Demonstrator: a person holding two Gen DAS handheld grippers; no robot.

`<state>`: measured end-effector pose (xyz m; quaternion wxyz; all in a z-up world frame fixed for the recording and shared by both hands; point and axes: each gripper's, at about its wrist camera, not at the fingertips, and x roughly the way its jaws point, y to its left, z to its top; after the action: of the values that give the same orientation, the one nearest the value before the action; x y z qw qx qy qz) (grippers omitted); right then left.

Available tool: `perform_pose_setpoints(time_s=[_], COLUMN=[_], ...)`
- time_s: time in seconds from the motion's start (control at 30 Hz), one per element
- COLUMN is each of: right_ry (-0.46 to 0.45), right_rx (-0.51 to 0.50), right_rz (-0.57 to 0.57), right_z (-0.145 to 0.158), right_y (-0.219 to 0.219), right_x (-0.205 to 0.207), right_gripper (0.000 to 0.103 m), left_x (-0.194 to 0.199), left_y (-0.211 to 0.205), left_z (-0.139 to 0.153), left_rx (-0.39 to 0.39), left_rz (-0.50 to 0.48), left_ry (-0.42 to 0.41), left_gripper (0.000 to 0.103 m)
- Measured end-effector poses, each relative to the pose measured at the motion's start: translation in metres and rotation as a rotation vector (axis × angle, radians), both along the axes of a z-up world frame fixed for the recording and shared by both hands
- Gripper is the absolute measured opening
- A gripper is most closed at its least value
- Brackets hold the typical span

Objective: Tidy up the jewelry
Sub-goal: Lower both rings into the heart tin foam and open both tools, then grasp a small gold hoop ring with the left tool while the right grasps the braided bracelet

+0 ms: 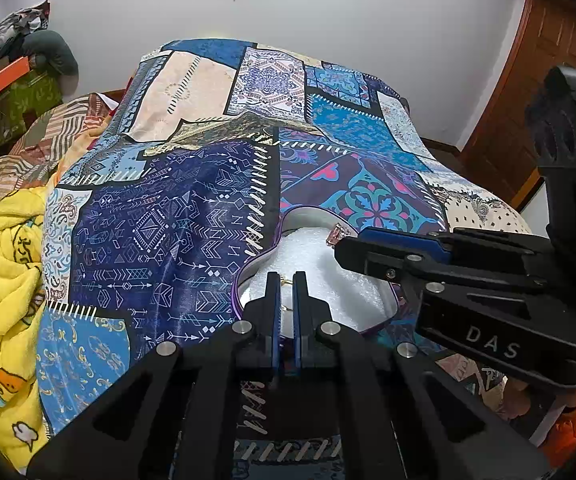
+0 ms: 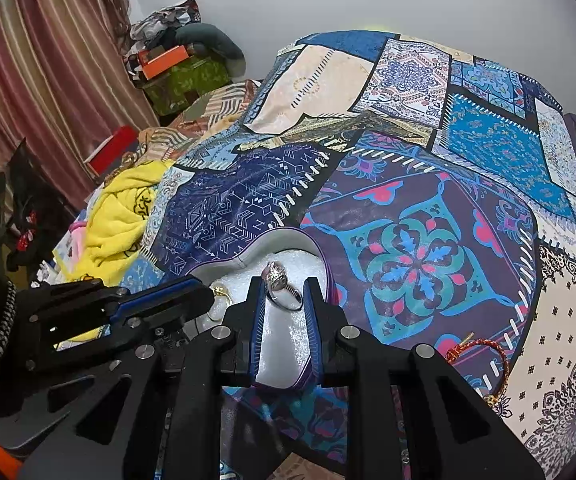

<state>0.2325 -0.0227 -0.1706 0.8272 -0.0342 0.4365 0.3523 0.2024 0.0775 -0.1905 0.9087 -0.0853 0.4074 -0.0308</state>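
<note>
A patchwork bedspread (image 2: 427,208) in blues, creams and purples covers the bed and fills most of both views. To its left a yellow blanket (image 1: 4,272) lies crumpled, and beyond that a heap of clothes and an orange box (image 2: 162,59) sit against the white wall, next to striped pink curtains (image 2: 40,64).

On the spread sits a heart-shaped jewelry box (image 2: 224,262) with a purple rim and white foam lining (image 1: 319,264). Both tools crowd over it and hide much of its inside.

The right hand-held gripper (image 2: 284,304) hovers over the box with its blue-padded fingers moderately apart. A silver ring (image 2: 282,284) with an ornate top lies on the foam between them, touching neither pad as far as I can see.

The left hand-held gripper (image 1: 286,304) comes in beside it with fingers drawn narrow. A thin gold piece (image 1: 286,282) shows in the slit between them, but whether it is actually pinched I cannot tell. From the right wrist view a small gold ring (image 2: 222,294) rests on the foam just at that gripper's tip.

Off to the right, well apart from the box, a red beaded bracelet (image 2: 487,356) lies loose on the spread.
</note>
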Motion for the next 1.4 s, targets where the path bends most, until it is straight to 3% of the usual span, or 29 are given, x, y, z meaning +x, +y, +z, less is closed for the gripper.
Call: perform_pose_setpoints(time_s=[0.47,0.67,0.73,0.83,1.1,1.4], right_ry=[-0.038,-0.082,-0.093,-0.114,-0.132,-0.106], right_rx=[0.006,0.001,-0.005,-0.003,-0.004,-0.050], right_rz=[-0.014,-0.057,-0.077,-0.115,-0.188,-0.248], right_z=[0.024,0.041,0.045,0.051,0.058,0.041], right_y=[-0.013,-0.035,-0.043,-0.056,-0.097,-0.136], right_x=[-0.012,-0.021,-0.023,-0.026,-0.032,-0.030], right_gripper=[0.018,0.020,0.024,0.048,0.049,0.049], left_x=[-0.013,-0.023,-0.027,-0.031,-0.039,-0.036], left_y=[0.005,-0.002,-0.008,-0.016,-0.043,-0.071], left_z=[0.022,0.038,0.044,0.052,0.064,0.056], left_rx=[0.039,0.059,0.065,0.076,0.103,0.088], left_rz=[0.031,0.031,0.025,0.017,-0.007,-0.053], left_ry=[-0.030,-0.058,-0.070,-0.082,-0.104,-0.068], left_gripper=[0.007,0.016,0.018,0.026,0.048,0.049])
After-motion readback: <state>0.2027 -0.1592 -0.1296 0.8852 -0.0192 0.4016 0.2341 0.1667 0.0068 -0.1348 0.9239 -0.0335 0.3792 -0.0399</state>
